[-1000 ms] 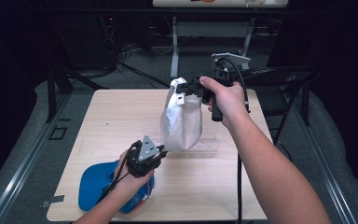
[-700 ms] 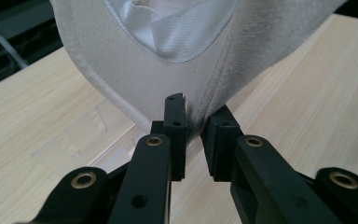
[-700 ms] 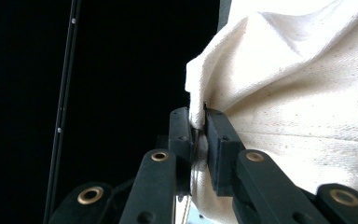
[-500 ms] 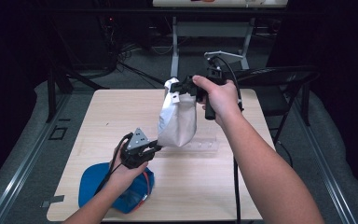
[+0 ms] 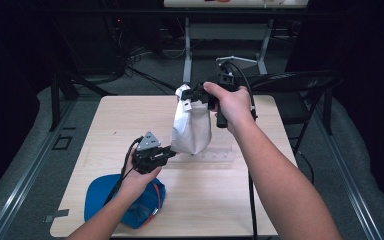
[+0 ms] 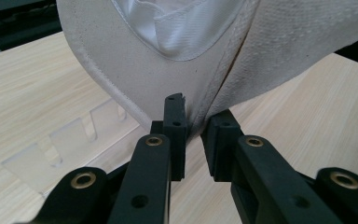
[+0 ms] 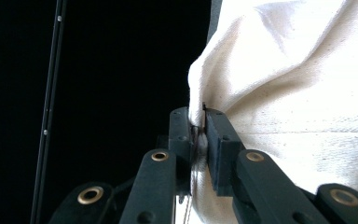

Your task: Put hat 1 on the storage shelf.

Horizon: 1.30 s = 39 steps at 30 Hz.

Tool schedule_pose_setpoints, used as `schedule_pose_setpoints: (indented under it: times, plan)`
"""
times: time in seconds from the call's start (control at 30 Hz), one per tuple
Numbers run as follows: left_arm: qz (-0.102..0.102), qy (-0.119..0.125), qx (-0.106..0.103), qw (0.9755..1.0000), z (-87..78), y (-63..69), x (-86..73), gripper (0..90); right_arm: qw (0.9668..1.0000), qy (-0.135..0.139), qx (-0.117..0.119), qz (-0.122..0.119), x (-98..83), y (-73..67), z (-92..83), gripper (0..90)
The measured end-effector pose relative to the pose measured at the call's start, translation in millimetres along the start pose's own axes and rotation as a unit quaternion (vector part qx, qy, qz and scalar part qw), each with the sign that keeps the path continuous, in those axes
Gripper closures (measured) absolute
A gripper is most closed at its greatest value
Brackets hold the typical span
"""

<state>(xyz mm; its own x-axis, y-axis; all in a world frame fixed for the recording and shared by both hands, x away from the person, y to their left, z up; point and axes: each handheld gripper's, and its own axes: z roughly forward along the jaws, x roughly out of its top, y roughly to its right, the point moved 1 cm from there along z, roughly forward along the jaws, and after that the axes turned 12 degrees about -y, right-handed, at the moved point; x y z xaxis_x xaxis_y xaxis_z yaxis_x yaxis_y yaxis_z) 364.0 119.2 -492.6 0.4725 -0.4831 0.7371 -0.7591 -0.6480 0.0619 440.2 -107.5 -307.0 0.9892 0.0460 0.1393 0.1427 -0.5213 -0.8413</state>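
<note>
A white cloth bag (image 5: 192,125) hangs over the middle of the pale wooden tabletop (image 5: 120,120). The right gripper (image 5: 196,94) pinches its top; the left gripper (image 5: 167,153) has moved up and pinches its bottom fold. A clear plastic rack (image 5: 215,157) lies beneath. A blue cloth (image 5: 100,200) sits by the near-left corner.

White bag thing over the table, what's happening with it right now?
A person works the white cloth bag with two handheld grippers. The right gripper is shut on the bag's top edge and holds it up over the wooden table. The left gripper is at the bag's bottom corner, jaws close around the fabric but with a gap, so a firm pinch can't be confirmed. A clear plastic rack lies under the bag; a blue cloth sits by the near-left edge.
</note>
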Motion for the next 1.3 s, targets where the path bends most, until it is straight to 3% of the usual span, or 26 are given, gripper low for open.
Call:
schedule_pose_setpoints:
  times: [0.23, 0.5, 0.87, 1.07, 1.13, 1.3]
  plan:
    - [0.008, -0.009, 0.006, 0.9999, -1.2, -1.0, -1.2, 80.5, 1.0000, 0.000, -0.003, 0.002, 0.6, 0.7, 0.3, 82.0]
    - [-0.003, -0.004, 0.006, 1.0000, -8.8, -12.1, -10.9, 80.4, 1.0000, -0.007, -0.004, -0.003, 1.8, -2.7, 9.9, 82.0]
    - [-0.010, -0.001, 0.005, 0.9999, -4.3, -12.1, -15.4, 80.5, 0.9998, -0.016, -0.011, -0.004, 4.2, -5.0, 21.7, 82.0]
    - [-0.023, 0.005, 0.003, 0.9997, -5.8, -14.7, -19.1, 80.5, 0.9997, -0.021, -0.011, -0.006, 5.8, -4.1, 23.4, 81.9]
    - [-0.024, 0.001, 0.014, 0.9996, -5.5, -16.4, -22.0, 80.5, 0.9997, -0.020, -0.013, -0.004, 5.8, -4.7, 25.0, 82.0]
    - [-0.038, -0.001, 0.004, 0.9993, -5.2, -19.3, -27.7, 80.5, 0.9996, -0.026, -0.012, -0.004, 6.8, -3.0, 33.3, 82.0]
